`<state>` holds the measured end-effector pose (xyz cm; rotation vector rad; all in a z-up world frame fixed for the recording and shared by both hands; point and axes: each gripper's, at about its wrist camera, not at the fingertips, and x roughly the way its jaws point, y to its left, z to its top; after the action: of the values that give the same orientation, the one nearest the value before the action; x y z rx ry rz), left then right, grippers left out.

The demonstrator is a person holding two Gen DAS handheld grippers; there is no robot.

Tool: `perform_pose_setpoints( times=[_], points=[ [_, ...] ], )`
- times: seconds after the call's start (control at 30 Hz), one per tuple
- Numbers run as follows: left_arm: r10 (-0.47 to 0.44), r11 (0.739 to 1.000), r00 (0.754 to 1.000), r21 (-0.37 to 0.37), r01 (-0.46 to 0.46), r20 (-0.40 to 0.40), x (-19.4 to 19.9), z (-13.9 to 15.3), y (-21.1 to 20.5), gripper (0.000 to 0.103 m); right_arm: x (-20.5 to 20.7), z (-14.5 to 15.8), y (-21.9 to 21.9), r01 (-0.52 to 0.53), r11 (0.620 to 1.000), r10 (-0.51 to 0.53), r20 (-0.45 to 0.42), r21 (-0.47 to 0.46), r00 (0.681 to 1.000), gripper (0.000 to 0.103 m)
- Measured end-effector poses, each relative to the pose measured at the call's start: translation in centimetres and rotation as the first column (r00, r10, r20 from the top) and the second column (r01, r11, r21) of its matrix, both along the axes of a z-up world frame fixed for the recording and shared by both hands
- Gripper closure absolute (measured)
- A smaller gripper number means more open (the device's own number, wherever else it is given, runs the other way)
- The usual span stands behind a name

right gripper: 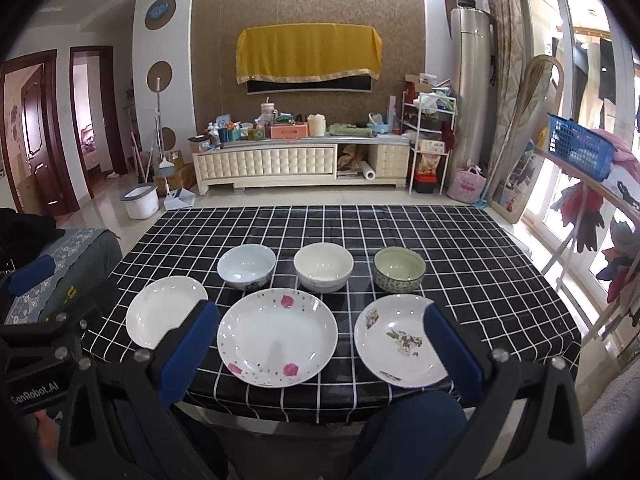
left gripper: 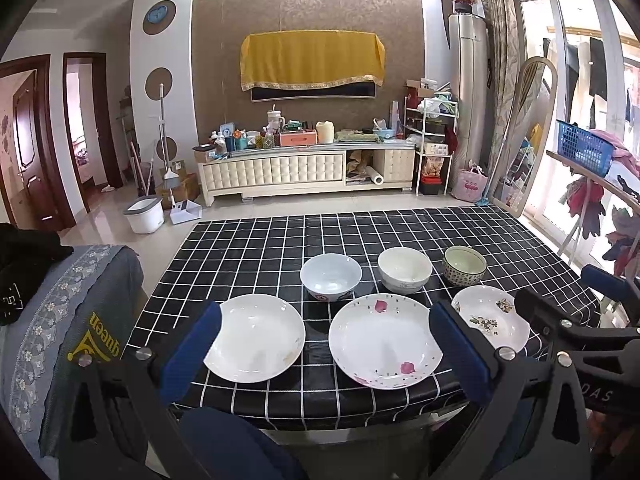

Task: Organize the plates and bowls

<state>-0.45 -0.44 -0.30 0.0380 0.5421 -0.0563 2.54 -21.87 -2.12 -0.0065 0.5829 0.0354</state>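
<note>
Three plates lie in a front row on the black checked table (left gripper: 248,240): a plain white plate (left gripper: 256,338), a pink-petal plate (left gripper: 384,340) and a bird-pattern plate (left gripper: 490,322). Behind them stand a pale blue bowl (left gripper: 331,276), a cream bowl (left gripper: 405,270) and a green patterned bowl (left gripper: 465,266). My left gripper (left gripper: 326,348) hovers open at the table's front edge, its fingers flanking the white and petal plates. My right gripper (right gripper: 320,344) is open too, above the petal plate (right gripper: 278,336), with the white plate (right gripper: 160,312) left and bird plate (right gripper: 396,340) right. Nothing is held.
A grey-blue covered chair or sofa arm (left gripper: 60,320) stands left of the table. A drying rack with a blue basket (left gripper: 584,146) and hanging clothes is to the right. A TV cabinet (left gripper: 304,168) and a mop bucket (left gripper: 144,214) lie beyond the table's far edge.
</note>
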Motion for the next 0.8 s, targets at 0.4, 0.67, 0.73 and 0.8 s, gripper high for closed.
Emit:
perform_pose_setpoints(
  times=[0.4,0.67,0.73,0.8],
  points=[
    [-0.009,1.0,1.0,0.004,0.009,0.005,-0.17,0.39,-0.15,0.0,-0.17,0.0,-0.08,0.006,1.0,-0.006,-0.002,0.004,1.0,0.0],
    [-0.011,1.0,1.0,0.006,0.011,0.002,-0.09,0.3,-0.11,0.0,-0.1,-0.06,0.0,0.009,1.0,-0.009,-0.011,0.006,1.0,0.0],
    [-0.012,1.0,1.0,0.005,0.012,0.002,-0.07,0.31,-0.12,0.0,-0.15,-0.09,0.0,0.008,1.0,-0.008,-0.012,0.009,1.0,0.0],
    [-0.009,1.0,1.0,0.007,0.009,0.003,-0.09,0.33,-0.13,0.0,-0.17,-0.13,-0.01,0.009,1.0,-0.009,-0.013,0.008,1.0,0.0]
  ],
)
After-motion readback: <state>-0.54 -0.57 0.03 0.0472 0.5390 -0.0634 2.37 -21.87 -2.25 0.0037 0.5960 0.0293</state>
